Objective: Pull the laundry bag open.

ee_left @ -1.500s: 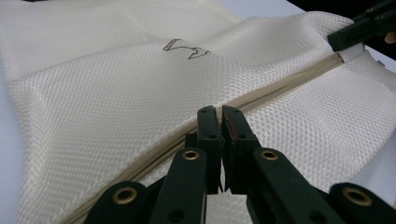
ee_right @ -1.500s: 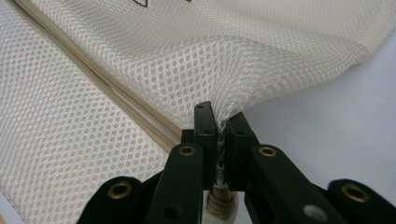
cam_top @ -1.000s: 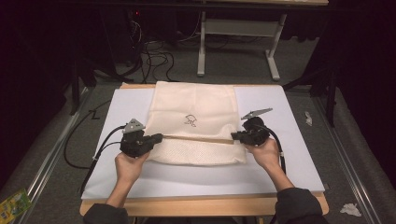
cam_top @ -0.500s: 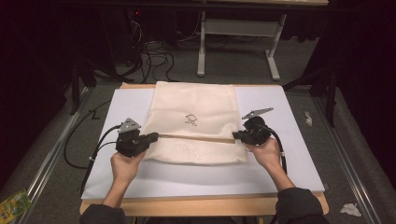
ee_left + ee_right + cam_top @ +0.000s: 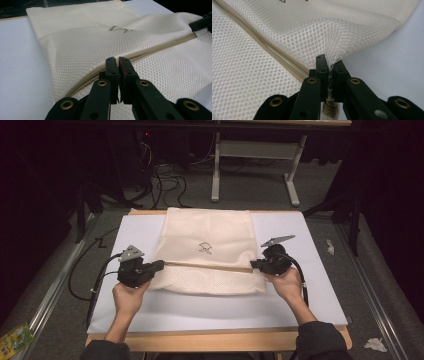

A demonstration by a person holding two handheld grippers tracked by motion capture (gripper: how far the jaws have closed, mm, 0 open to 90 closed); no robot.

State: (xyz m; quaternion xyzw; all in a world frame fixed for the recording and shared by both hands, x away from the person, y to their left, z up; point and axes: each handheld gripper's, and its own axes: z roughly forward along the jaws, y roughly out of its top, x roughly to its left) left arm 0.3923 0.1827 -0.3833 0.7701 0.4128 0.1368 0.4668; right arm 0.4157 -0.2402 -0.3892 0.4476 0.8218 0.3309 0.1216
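On white mat: mesh bag (image 5: 207, 252) | left gripper (image 5: 117, 65) fingers clamp its zipper (image 5: 150, 51) | right gripper (image 5: 330, 65) fingers pinch its edge

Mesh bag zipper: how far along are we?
Done: the mesh bag lies flat on the white board, and each gripper is clamped at one end of the zipper. In hand: left gripper and right gripper pinch the mesh there. Left: whether the zipper is fully closed can't be told.
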